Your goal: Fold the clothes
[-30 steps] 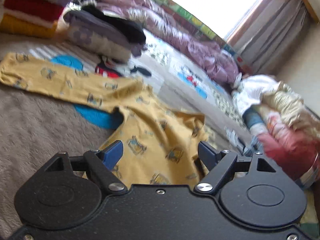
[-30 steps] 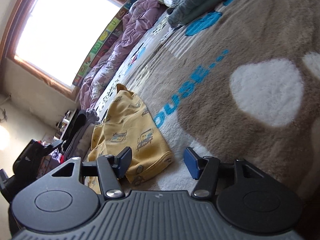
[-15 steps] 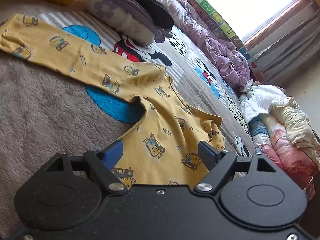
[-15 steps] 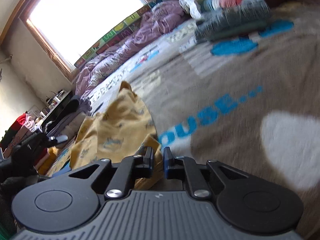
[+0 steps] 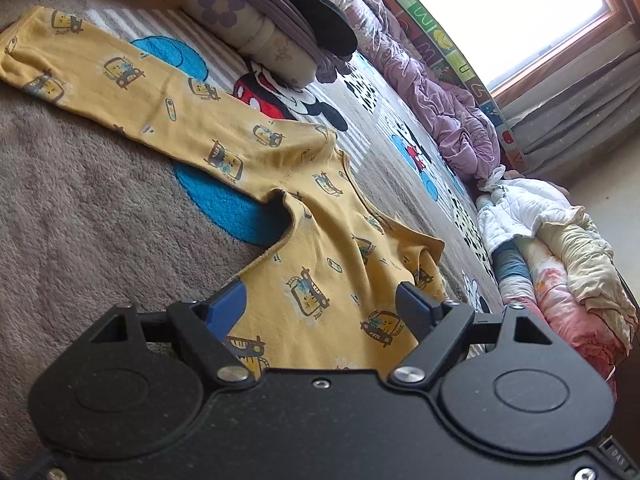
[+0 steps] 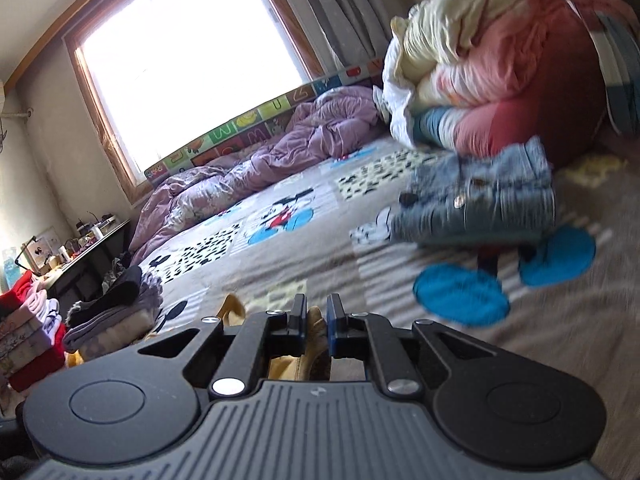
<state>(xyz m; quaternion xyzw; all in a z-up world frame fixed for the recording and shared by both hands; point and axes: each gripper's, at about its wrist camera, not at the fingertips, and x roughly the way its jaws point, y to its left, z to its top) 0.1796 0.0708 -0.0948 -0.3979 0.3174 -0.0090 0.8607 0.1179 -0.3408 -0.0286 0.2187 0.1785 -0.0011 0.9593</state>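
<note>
One yellow shirt (image 5: 320, 240) is noted on the bed; left tool (image 5: 320, 308) released (above it), right tool (image 6: 314, 326) clenched on its fabric.

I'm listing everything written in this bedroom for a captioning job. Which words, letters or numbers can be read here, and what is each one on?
"W", twice: green and red tiles of the alphabet mat under the window.
"U": yellow tile of the same mat.
"Z": tile of that mat in the left wrist view.
Other tiles: blurred, unreadable.
Label at the left gripper body's corner: too small.
Yellow shirt: cartoon prints only, no legible text.
</note>
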